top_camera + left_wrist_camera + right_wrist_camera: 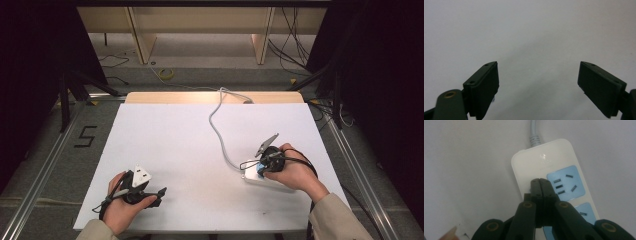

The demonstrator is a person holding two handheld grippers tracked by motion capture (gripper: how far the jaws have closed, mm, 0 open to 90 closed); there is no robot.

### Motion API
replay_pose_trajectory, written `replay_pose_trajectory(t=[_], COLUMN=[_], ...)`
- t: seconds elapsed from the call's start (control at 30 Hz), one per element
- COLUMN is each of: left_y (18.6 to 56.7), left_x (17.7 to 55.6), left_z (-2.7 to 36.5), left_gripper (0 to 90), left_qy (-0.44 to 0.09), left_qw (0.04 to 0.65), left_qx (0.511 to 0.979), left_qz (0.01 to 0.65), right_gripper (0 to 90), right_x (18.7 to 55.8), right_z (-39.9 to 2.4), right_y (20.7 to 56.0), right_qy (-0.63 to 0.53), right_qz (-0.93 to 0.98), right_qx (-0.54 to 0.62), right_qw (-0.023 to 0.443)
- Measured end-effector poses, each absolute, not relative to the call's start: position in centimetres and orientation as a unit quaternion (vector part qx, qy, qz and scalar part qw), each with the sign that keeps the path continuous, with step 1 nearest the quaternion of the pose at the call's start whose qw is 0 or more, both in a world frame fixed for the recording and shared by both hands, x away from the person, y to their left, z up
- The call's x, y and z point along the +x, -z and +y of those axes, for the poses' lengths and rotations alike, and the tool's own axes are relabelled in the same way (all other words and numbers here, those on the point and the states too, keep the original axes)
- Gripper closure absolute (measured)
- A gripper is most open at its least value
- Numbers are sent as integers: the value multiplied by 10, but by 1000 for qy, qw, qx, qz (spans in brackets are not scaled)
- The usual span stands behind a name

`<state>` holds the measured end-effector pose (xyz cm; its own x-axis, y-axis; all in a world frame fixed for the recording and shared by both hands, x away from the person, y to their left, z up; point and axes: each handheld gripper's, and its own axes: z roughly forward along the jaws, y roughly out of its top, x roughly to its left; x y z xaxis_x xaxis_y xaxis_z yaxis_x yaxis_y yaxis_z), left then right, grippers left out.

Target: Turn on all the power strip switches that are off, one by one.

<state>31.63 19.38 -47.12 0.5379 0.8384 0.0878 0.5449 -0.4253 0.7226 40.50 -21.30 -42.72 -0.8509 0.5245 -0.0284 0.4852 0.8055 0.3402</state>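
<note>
my right gripper (540, 182) has its jaws pressed together, empty, tips over the power strip (549, 165) at the table's (165, 145) right side. my left gripper (537, 75) sits wide apart above bare table. no plug is in any socket (565, 182), so i judge the work barely begun.

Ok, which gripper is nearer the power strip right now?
Right. The right gripper is directly over the power strip, jaws shut above its white casing beside a blue socket. The left gripper sits far across the table, open over bare surface.
</note>
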Motion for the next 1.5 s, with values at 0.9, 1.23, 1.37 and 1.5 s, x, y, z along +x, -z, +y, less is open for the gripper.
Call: replay_pose_trajectory(t=[0.9,1.23,1.37,1.5], left_y=[472,472,473,473], left_x=[316,316,317,317], left_z=[193,192,192,192], left_gripper=[170,169,169,169], left_qy=[-224,-223,-222,-221], left_qw=[326,327,327,325], left_qx=[815,814,815,816], left_qz=[423,424,424,423], right_gripper=[900,900,900,900], right_x=[406,404,405,406], right_z=[-212,-212,-212,-212], right_y=[430,430,430,429], right_qy=[-151,-141,-143,-144], right_qz=[949,952,952,951], right_qx=[273,266,262,263], right_qw=[54,63,64,71])
